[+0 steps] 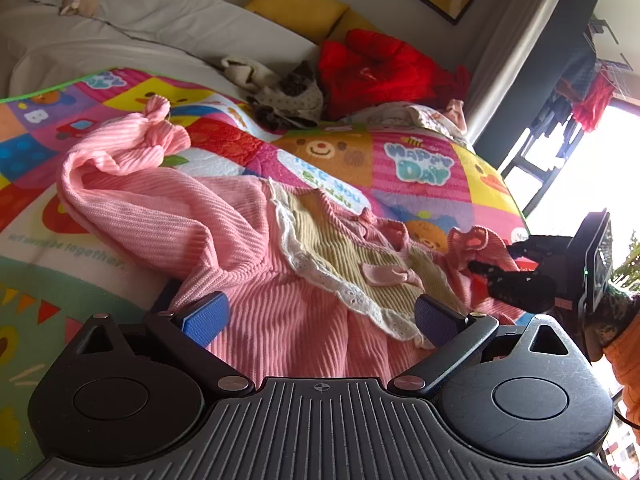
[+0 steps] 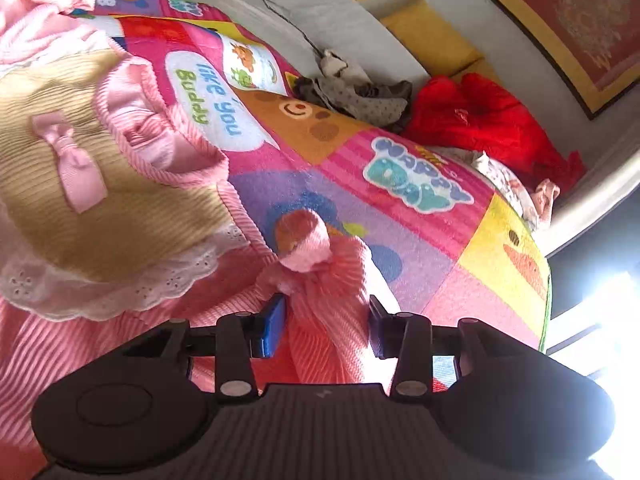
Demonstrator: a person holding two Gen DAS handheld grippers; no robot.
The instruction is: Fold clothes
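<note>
A pink ribbed child's garment (image 1: 224,224) with a beige, lace-edged bib and a small pink bow (image 1: 384,272) lies spread on a colourful play quilt (image 1: 424,160). My left gripper (image 1: 320,316) is open low over its body, blue pads either side of the fabric. My right gripper (image 2: 326,322) is open around the garment's right sleeve (image 2: 320,280), whose ruffled cuff (image 2: 306,248) points away from me. The right gripper also shows in the left wrist view (image 1: 492,260), at the cuff. The other sleeve (image 1: 152,136) lies crumpled at the far left.
A red jacket (image 1: 380,68), a grey dotted garment (image 1: 288,96) and a floral piece (image 1: 432,116) are piled at the quilt's far edge. Yellow cushions (image 1: 296,4) and a stuffed toy (image 1: 78,2) lie on the white bed behind. A bright window is on the right.
</note>
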